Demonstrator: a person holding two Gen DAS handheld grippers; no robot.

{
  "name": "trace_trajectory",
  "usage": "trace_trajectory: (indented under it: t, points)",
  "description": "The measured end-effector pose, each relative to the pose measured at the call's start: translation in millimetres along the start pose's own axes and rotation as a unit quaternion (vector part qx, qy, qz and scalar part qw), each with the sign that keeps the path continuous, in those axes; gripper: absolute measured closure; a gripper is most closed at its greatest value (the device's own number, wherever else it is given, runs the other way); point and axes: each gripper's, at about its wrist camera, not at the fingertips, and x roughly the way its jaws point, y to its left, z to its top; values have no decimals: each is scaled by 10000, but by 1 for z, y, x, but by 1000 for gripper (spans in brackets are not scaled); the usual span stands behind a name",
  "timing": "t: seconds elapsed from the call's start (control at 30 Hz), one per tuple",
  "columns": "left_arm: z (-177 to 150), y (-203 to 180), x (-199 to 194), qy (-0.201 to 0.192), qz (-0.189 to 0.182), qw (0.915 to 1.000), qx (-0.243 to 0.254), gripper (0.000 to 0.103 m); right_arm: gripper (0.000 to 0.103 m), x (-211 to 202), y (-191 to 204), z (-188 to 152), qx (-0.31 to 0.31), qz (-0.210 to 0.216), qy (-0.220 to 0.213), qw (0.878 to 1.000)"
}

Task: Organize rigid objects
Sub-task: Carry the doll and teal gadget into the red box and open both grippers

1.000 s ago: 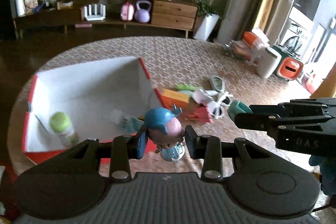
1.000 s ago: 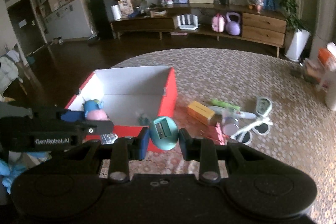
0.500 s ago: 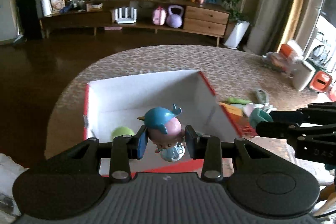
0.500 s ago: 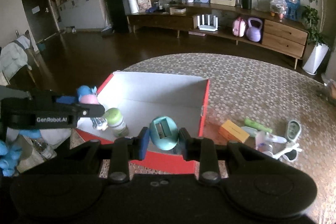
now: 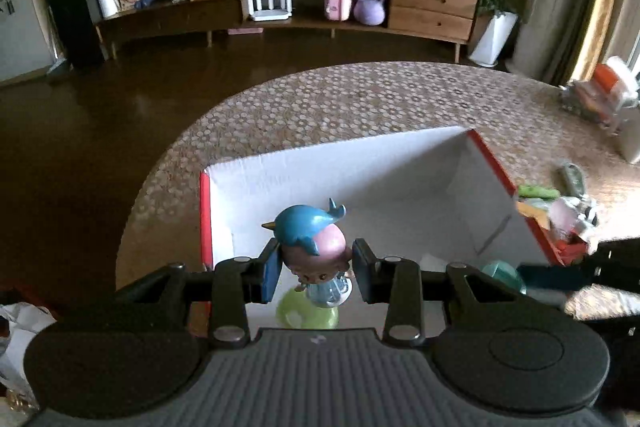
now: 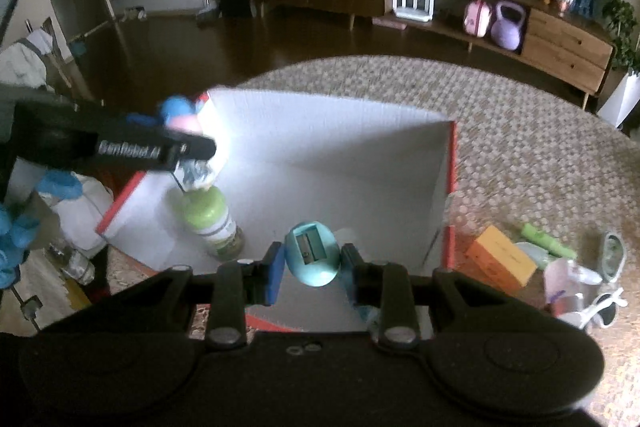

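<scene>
My left gripper [image 5: 314,269] is shut on a small figurine [image 5: 314,247] with a blue whale hat and a pink head, held over the near left part of a red box with a white inside [image 5: 360,167]. My right gripper [image 6: 312,267] is shut on a teal egg-shaped pencil sharpener [image 6: 312,254], held over the near part of the same box [image 6: 340,131]. A green-capped bottle [image 6: 212,223] stands inside the box, right under the figurine [image 6: 180,115]; in the left wrist view only its cap [image 5: 306,313] shows. The left gripper [image 6: 120,147] crosses the right wrist view's left side.
On the patterned table [image 6: 520,147] right of the box lie an orange box [image 6: 500,263], a green tube [image 6: 546,241], white sunglasses [image 6: 600,303] and other small items. A blue-gloved hand [image 6: 24,219] shows at the left. A dark floor and a long sideboard [image 5: 320,15] lie beyond.
Both grippers have swung left and down from beside the loose items to above the box, each still holding its object. The box now fills the middle of both views.
</scene>
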Motion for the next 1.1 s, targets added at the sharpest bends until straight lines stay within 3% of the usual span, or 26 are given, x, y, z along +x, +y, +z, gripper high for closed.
trace_trajectory:
  t: [0.1, 0.37, 1.1]
  points:
    - [7, -6, 16, 47, 32, 9998, 166, 66, 73, 20, 1, -1, -9, 13, 161, 9999]
    - [15, -20, 72, 674, -144, 9971, 330, 66, 73, 52, 4, -5, -55, 66, 425, 9991]
    - [22, -73, 149, 1654, -168, 9830, 784, 65, 72, 71, -4, -5, 103, 211, 691, 9973]
